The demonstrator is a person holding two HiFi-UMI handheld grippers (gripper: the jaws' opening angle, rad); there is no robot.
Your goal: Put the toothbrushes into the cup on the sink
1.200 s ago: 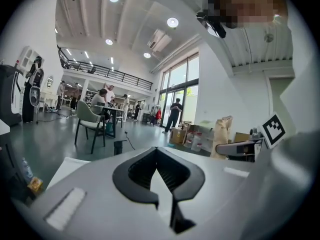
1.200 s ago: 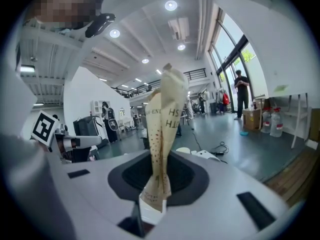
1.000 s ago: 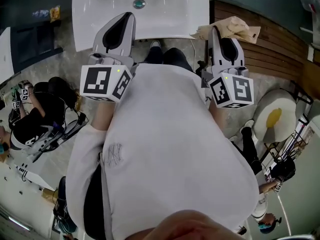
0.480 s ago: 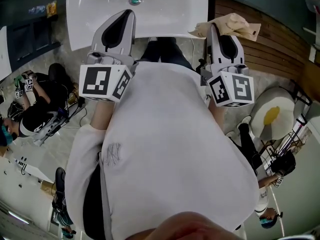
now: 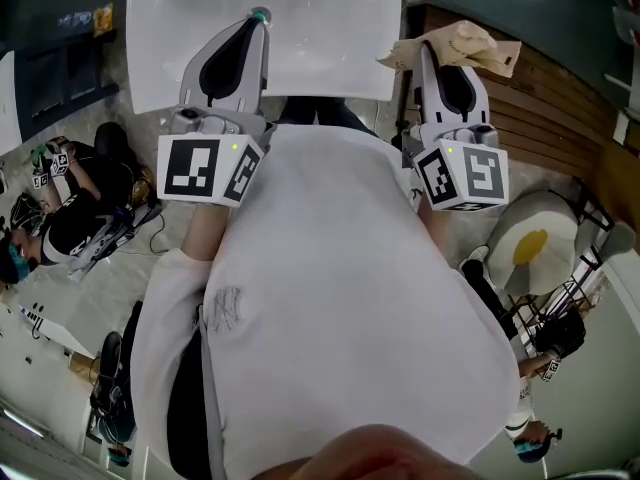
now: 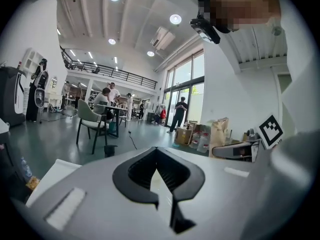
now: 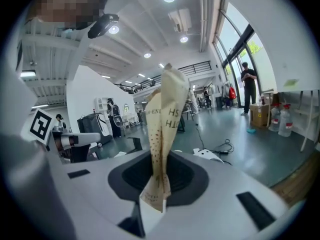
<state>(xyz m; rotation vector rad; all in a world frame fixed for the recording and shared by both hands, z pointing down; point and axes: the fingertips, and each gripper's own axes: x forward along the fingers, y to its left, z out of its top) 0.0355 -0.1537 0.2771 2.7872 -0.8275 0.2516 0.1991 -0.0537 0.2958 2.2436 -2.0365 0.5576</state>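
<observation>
Though crumpled, tan printed paper wrapper

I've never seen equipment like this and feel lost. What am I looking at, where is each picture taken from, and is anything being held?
A person in a white shirt holds a grey two-jaw gripper in each hand, each carrying a black-and-white marker cube. The top-down picture comes from a head camera; the other two cameras ride on the grippers. Ahead is a white sink. The right gripper clamps a crumpled beige printed paper wrapper; the left gripper holds nothing.
</observation>
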